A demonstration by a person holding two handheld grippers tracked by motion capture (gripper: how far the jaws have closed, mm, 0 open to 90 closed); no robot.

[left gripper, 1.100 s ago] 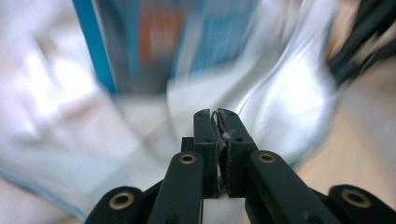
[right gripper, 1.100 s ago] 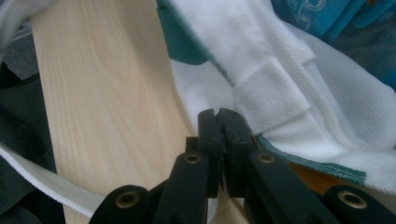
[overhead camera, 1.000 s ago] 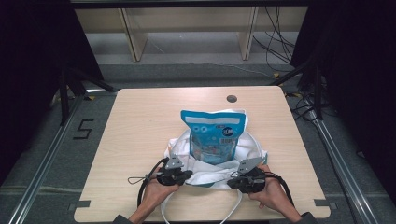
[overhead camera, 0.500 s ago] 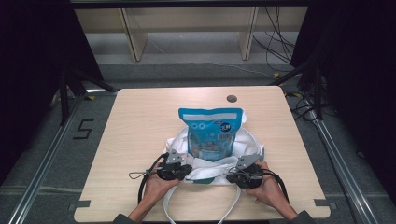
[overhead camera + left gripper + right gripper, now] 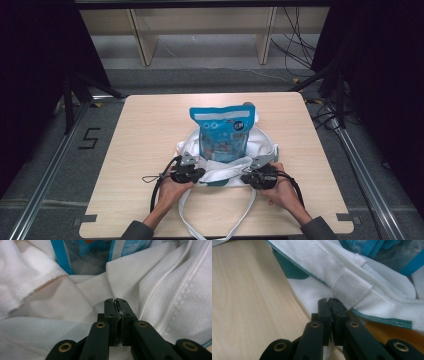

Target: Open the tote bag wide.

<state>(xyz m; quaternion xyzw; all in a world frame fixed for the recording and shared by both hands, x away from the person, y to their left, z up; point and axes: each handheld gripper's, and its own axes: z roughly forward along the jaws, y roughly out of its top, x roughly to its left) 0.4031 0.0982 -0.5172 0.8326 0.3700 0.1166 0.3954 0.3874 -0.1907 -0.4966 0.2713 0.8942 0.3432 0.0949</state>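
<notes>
A person is pinching the near rim of a white cloth tote bag [image 5: 260, 150] lying mid-counter [image 5: 150, 130], left tool [image 5: 196, 175] and right tool [image 5: 246, 178] each clamped on the fabric. A blue snack pouch [image 5: 223, 131] is sitting halfway in the mouth. Likely next: drawing the rim up around the pouch, keeping both grips even.

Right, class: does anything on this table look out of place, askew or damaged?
Nothing looks spilled or torn. The white bag lies rumpled around the upright blue pouch, and its long strap hangs past the table's near edge.
</notes>
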